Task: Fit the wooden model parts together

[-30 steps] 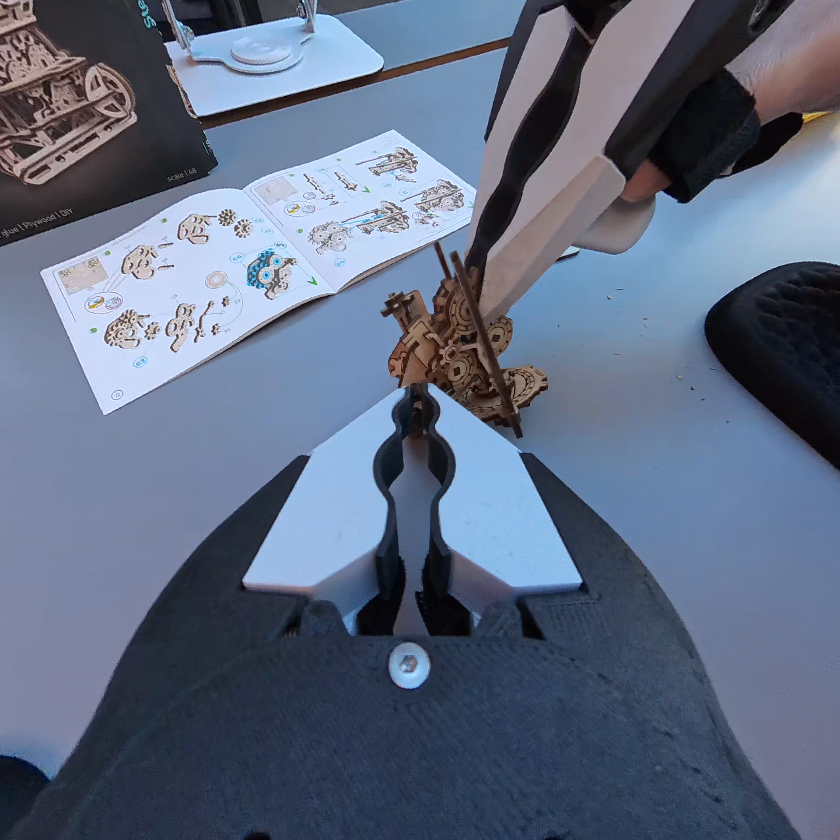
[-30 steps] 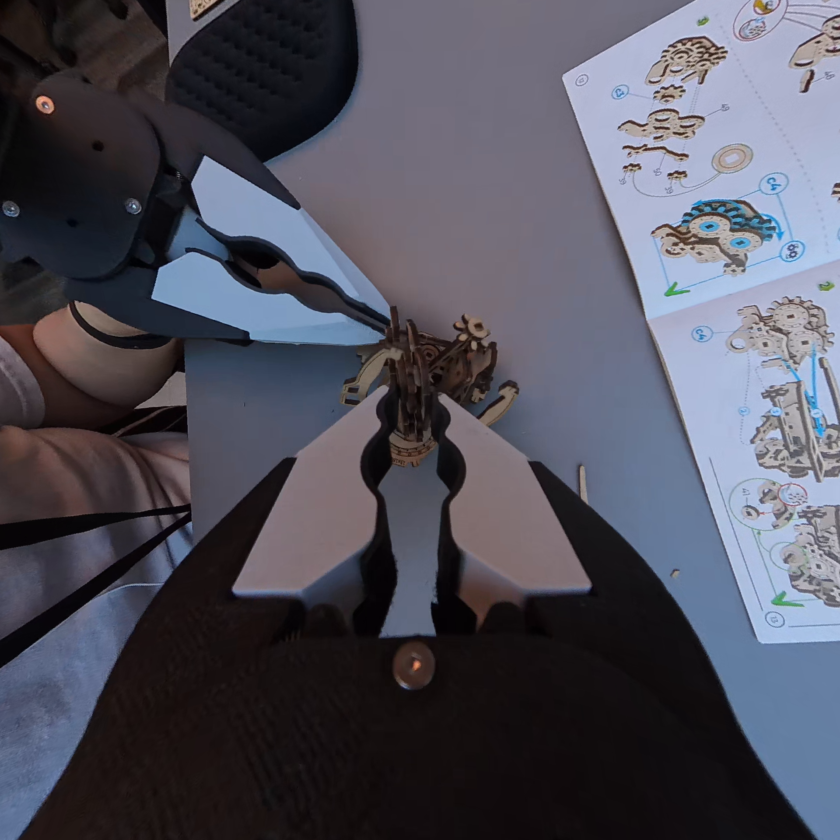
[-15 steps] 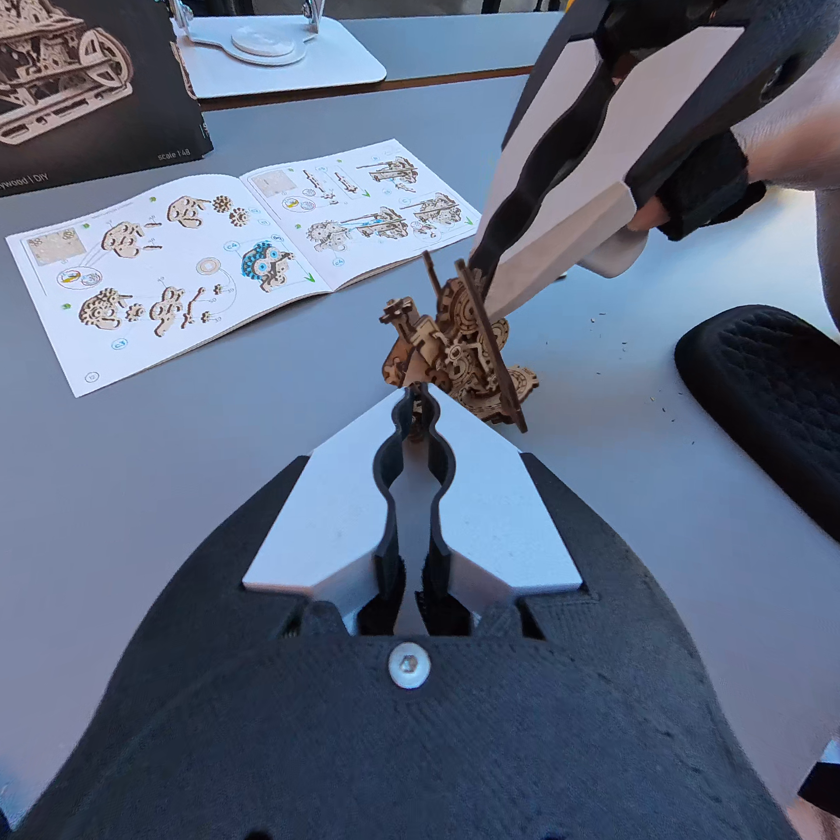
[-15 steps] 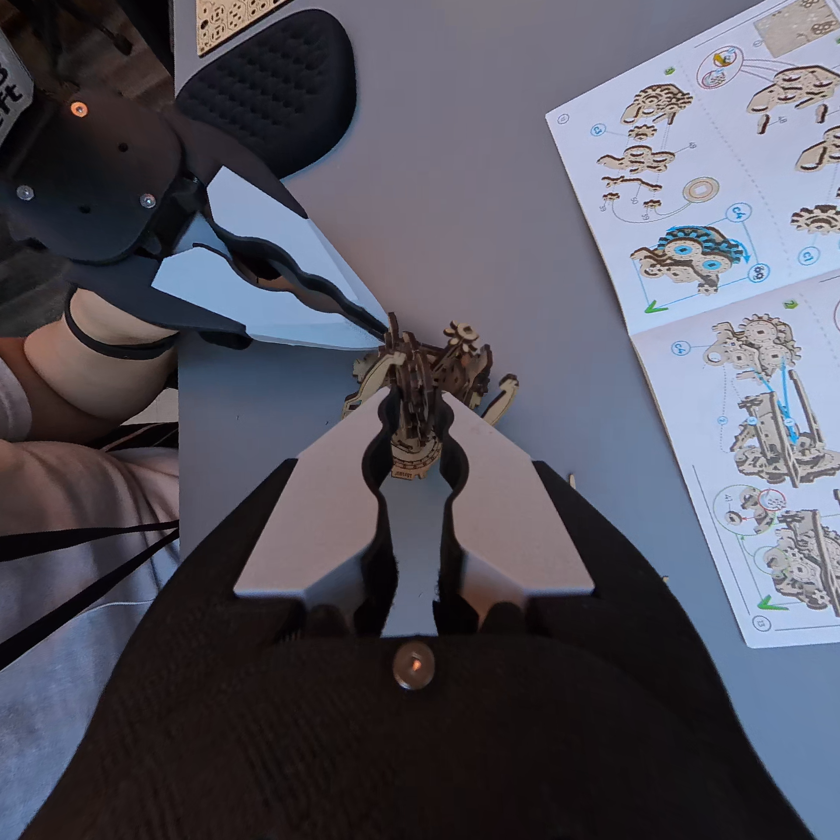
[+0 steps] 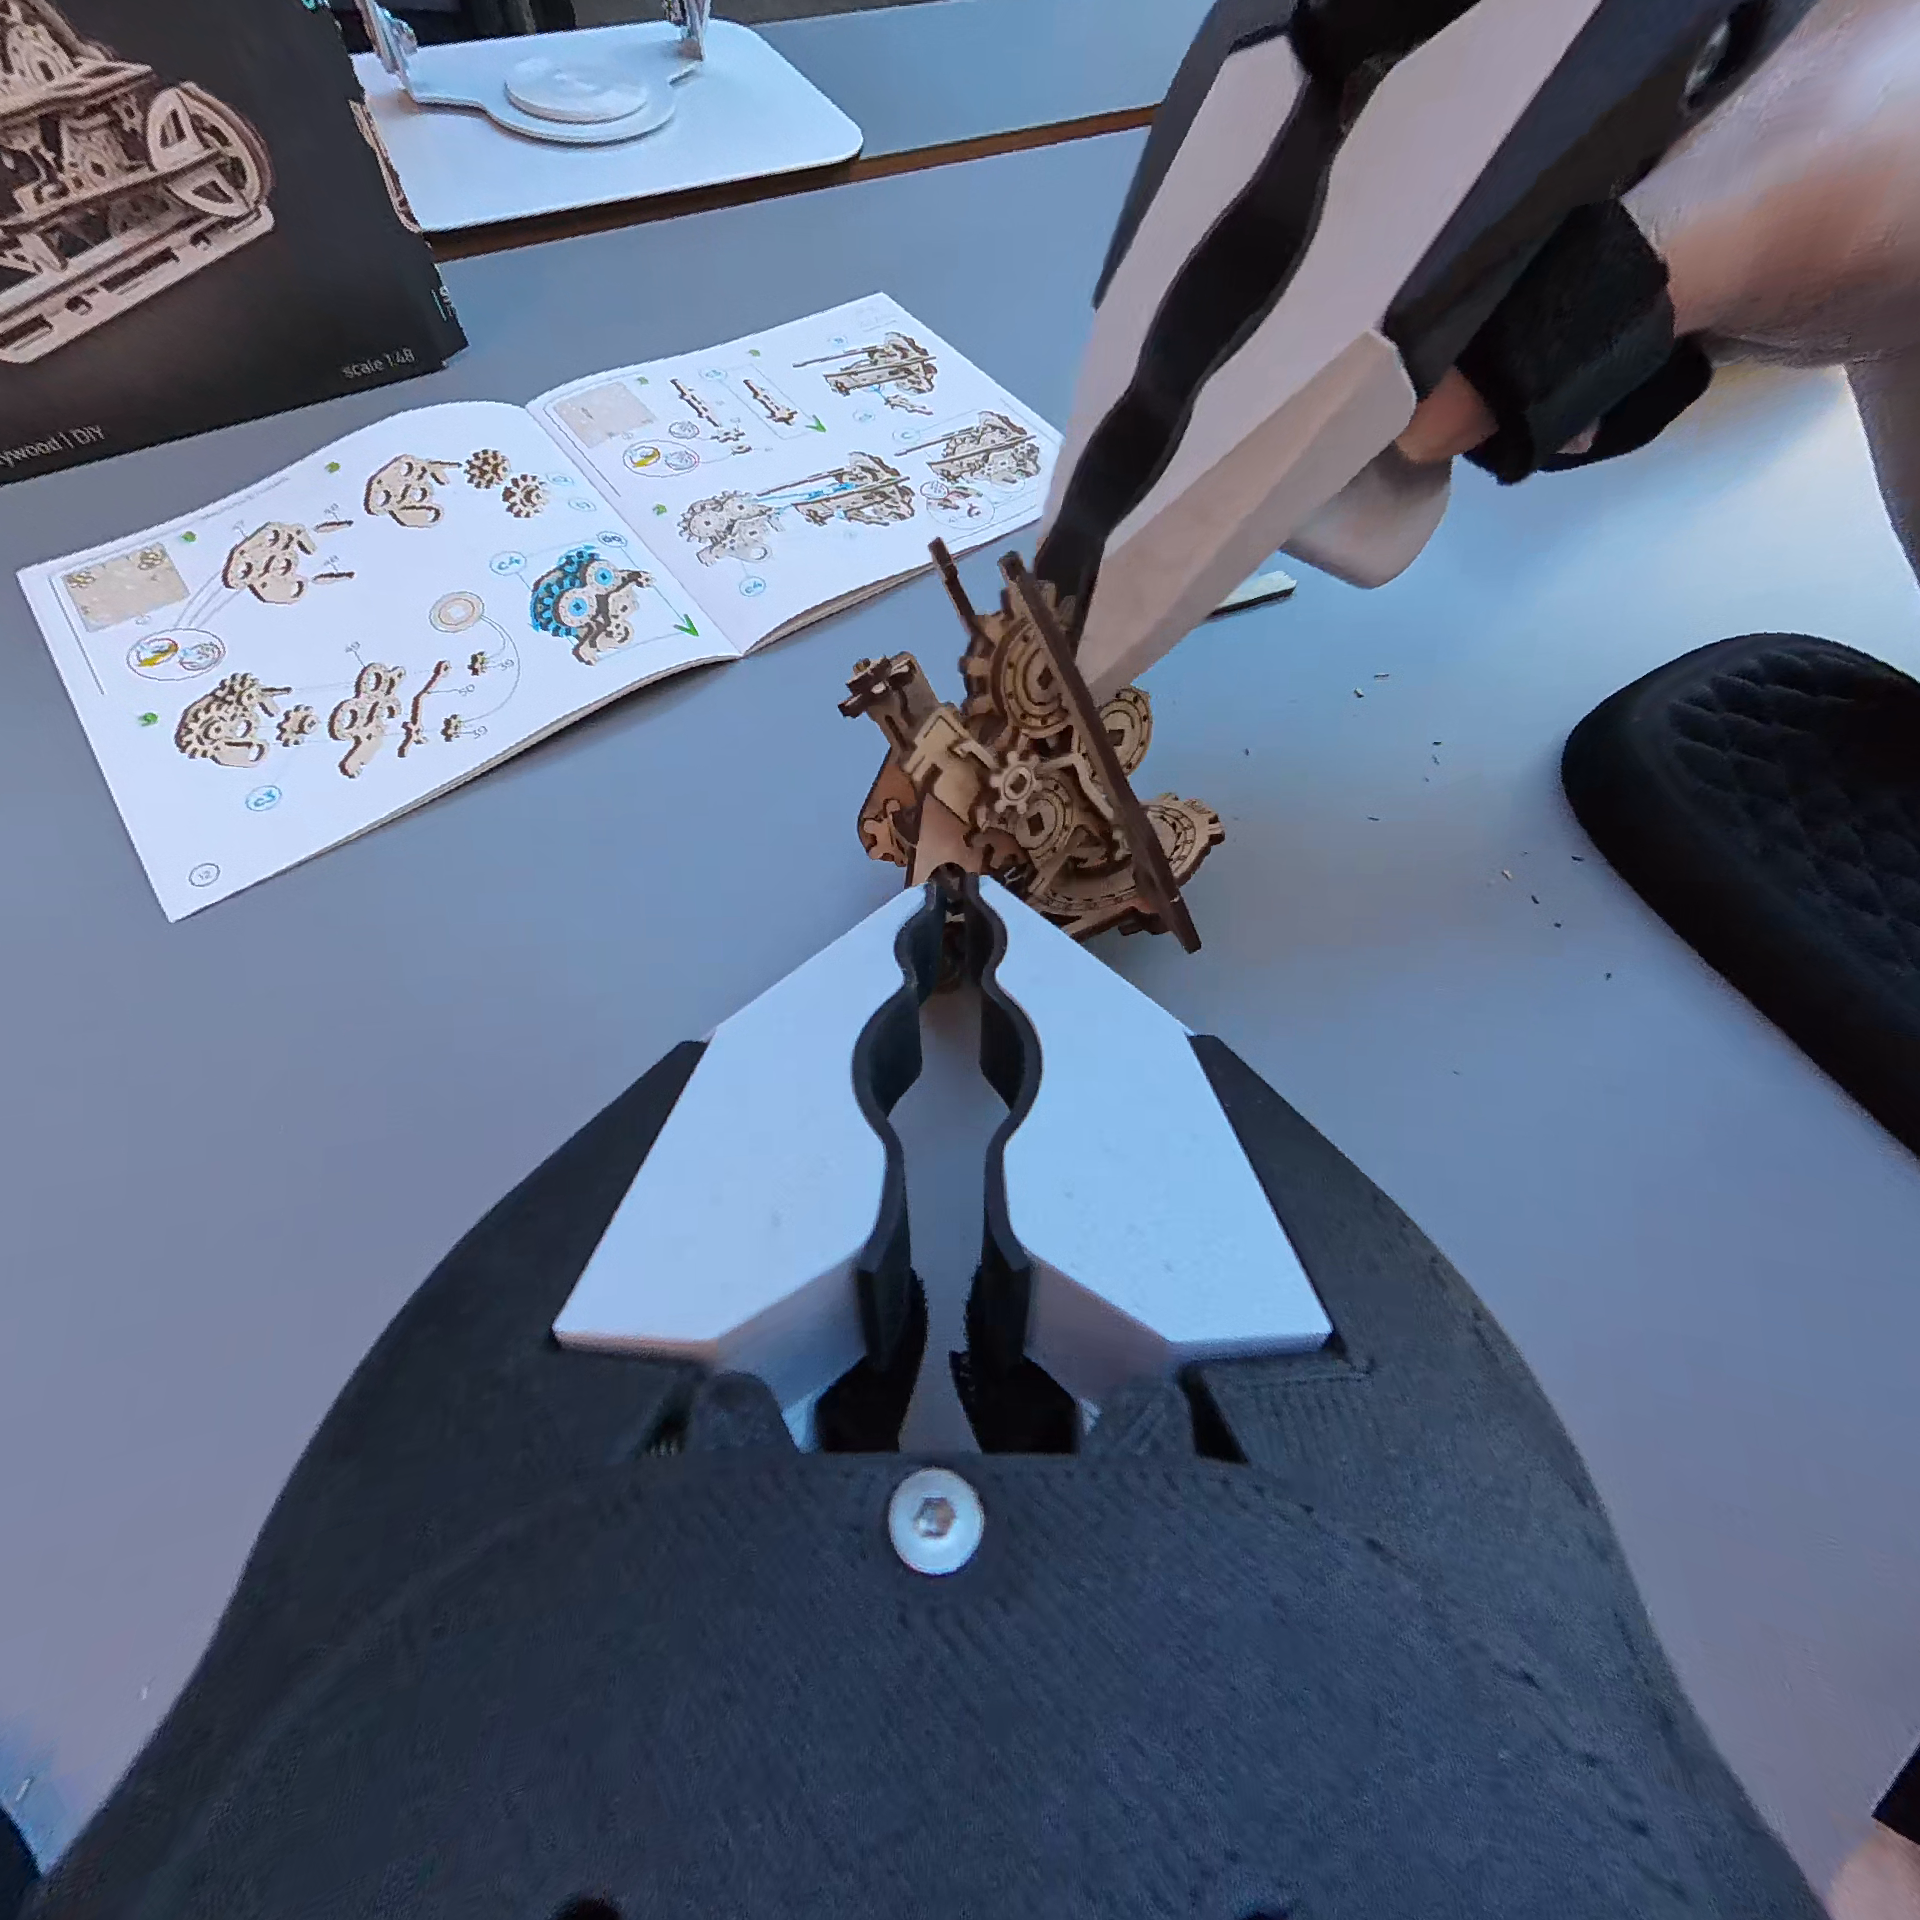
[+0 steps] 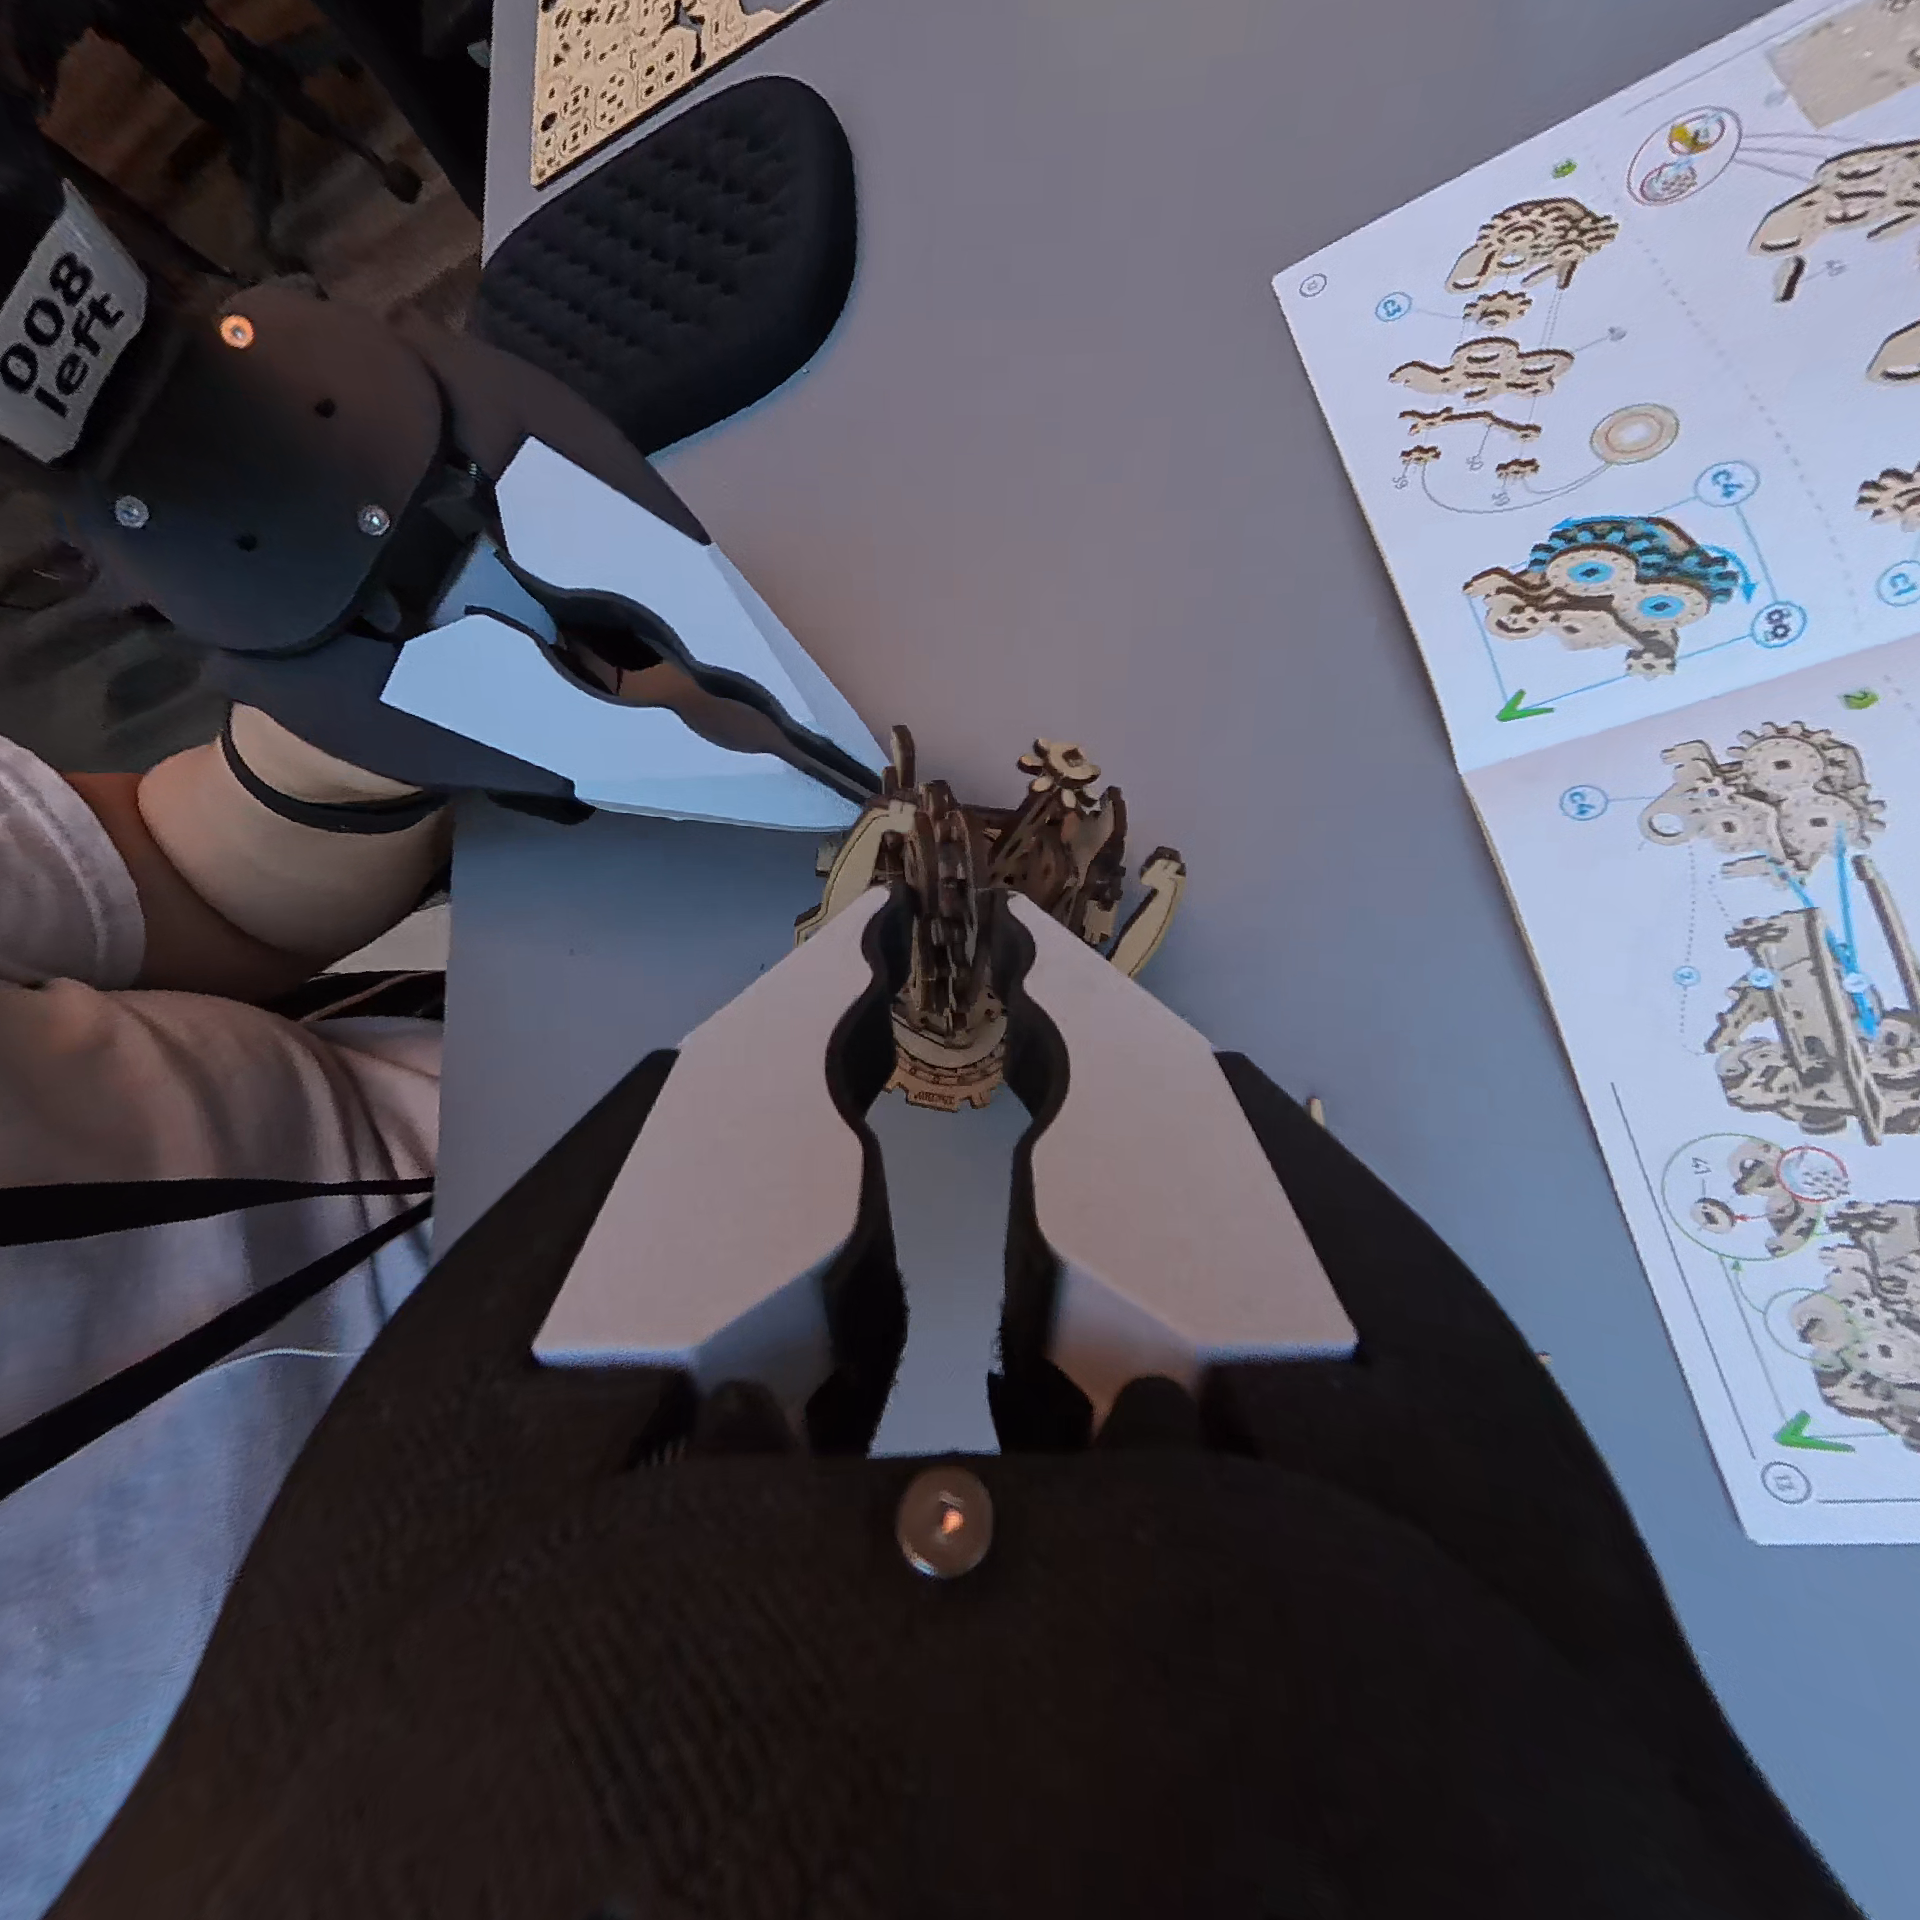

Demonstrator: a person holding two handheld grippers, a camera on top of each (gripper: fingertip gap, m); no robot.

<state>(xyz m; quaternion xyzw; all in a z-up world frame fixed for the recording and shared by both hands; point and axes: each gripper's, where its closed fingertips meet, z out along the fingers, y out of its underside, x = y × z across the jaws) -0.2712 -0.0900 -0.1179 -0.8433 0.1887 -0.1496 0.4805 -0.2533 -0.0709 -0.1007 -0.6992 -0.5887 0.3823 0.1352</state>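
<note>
A small wooden gear model point(image 5: 1023, 774) stands tilted on the grey table point(image 5: 520, 1039); it also shows in the right wrist view point(image 6: 987, 883). My left gripper point(image 5: 948, 891) is shut on a thin wooden piece at the model's near edge; it shows from the side in the right wrist view point(image 6: 868, 784). My right gripper point(image 6: 948, 914) is shut on the model's upright gear plates from above; it comes down from the upper right in the left wrist view point(image 5: 1070, 613). What the left tips pinch is mostly hidden.
An open instruction booklet point(image 5: 520, 582) lies left of the model, also in the right wrist view point(image 6: 1662, 727). A black kit box point(image 5: 187, 208) and a white stand point(image 5: 603, 114) are behind. A black padded rest point(image 5: 1766, 831) lies to the right. A wooden parts sheet point(image 6: 634, 73) lies near the table edge. There is about 4 cm between the tips of the two grippers.
Both grippers keep their hold on the model. The views have shifted a little: the model and booklet sit slightly differently in frame. The model's tilt looks about the same.
</note>
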